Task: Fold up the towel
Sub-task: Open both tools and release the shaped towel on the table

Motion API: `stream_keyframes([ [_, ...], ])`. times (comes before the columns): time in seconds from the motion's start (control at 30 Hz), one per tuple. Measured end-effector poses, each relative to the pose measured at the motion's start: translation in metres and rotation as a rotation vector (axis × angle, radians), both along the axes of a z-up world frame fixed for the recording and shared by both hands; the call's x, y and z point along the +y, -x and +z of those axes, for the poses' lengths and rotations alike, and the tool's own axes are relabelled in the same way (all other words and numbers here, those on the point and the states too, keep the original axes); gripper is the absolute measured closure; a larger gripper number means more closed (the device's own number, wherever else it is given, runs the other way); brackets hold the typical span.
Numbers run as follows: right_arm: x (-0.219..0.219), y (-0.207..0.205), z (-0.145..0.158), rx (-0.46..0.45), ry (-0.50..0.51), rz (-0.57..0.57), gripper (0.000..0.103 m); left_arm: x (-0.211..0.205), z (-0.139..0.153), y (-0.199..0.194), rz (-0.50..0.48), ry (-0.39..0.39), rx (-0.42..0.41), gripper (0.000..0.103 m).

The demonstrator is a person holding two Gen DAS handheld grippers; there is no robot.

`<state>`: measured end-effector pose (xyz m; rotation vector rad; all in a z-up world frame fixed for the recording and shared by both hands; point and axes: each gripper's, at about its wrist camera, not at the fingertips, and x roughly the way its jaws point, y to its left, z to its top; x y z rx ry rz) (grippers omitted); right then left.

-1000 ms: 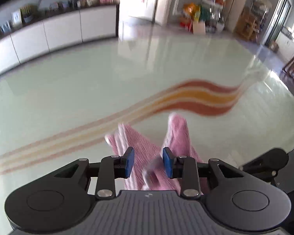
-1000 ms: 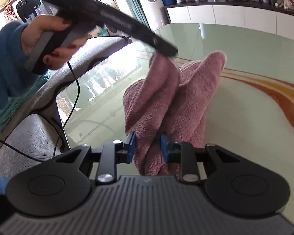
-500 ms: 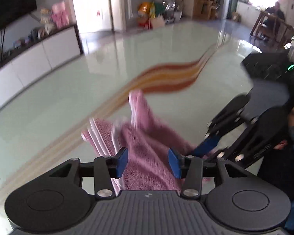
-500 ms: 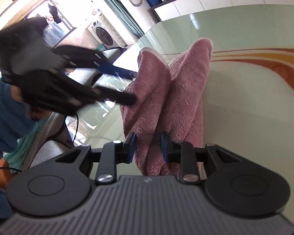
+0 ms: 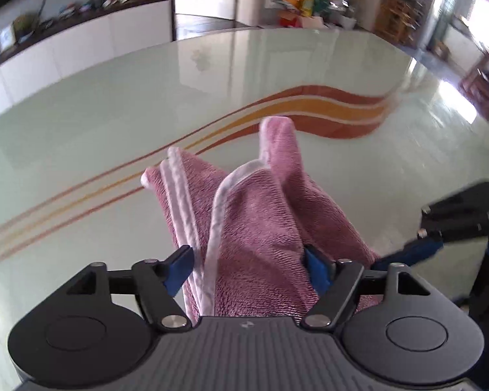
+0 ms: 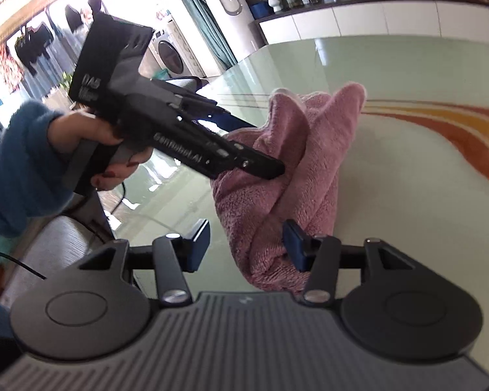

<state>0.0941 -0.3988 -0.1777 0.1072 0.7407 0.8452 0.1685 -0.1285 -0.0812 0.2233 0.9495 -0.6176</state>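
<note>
The pink towel (image 5: 260,215) is bunched above the glass table (image 5: 81,123), with its white hem (image 5: 215,228) standing up in loose ridges, so it is not lying flat or in a tidy fold now. The left gripper (image 5: 246,265) has its jaws wide apart, and the cloth sits between the blue pads without being pinched; in the right wrist view the left gripper (image 6: 264,167) points its tips into the upper side of the towel (image 6: 296,163). The right gripper (image 6: 247,244) is also spread wide, the towel touches only its right pad, and I judge that it has hold of nothing. Whether the towel rests on the glass or hangs on something, I cannot tell. My judgement is that the step is taking a new hold of the cloth: each gripper should close on one layer near the hem, at two separated corners, not on the thick middle, because a grip on many layers will make a crooked fold. Then the edges should be pulled taut before laying them down, and the smooth glass may let the cloth slide. On the left gripper's body I read "GenRobot.AI" (image 6: 177,150) and "DAS" (image 6: 91,81); a smaller line under it is too blurred.
</note>
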Motion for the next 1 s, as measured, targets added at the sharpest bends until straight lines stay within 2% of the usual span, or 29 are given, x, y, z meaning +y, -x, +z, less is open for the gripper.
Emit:
stream_keyframes([
  [0.13,0.006,0.012,-0.001,-0.041,0.015,-0.013,0.043,0.003,0.004,0.007,0.026,0.001,-0.029,0.021],
  [0.2,0.006,0.019,-0.002,-0.055,0.022,-0.024,0.033,0.005,0.006,0.01,0.039,0.001,-0.043,0.021],
  [0.27,0.007,0.026,-0.002,-0.065,0.02,-0.04,0.031,0.006,0.008,0.014,0.052,0.001,-0.058,0.021],
  [0.43,0.004,0.043,-0.001,-0.097,-0.032,-0.119,0.02,0.01,0.014,0.022,0.085,0.002,-0.094,0.021],
  [0.5,0.003,0.048,0.0,-0.116,-0.053,-0.156,0.012,0.013,0.019,0.027,0.104,0.014,-0.106,0.021],
  [0.7,-0.011,0.07,0.003,-0.136,-0.119,-0.243,0.0,0.022,0.037,0.042,0.165,0.059,-0.141,0.021],
  [0.87,-0.014,0.08,0.002,-0.141,-0.125,-0.308,0.0,0.042,0.052,0.06,0.243,0.143,-0.175,0.019],
  [1.0,-0.006,0.088,0.0,-0.145,-0.091,-0.34,0.0,0.049,0.056,0.091,0.295,0.176,-0.217,0.016],
])
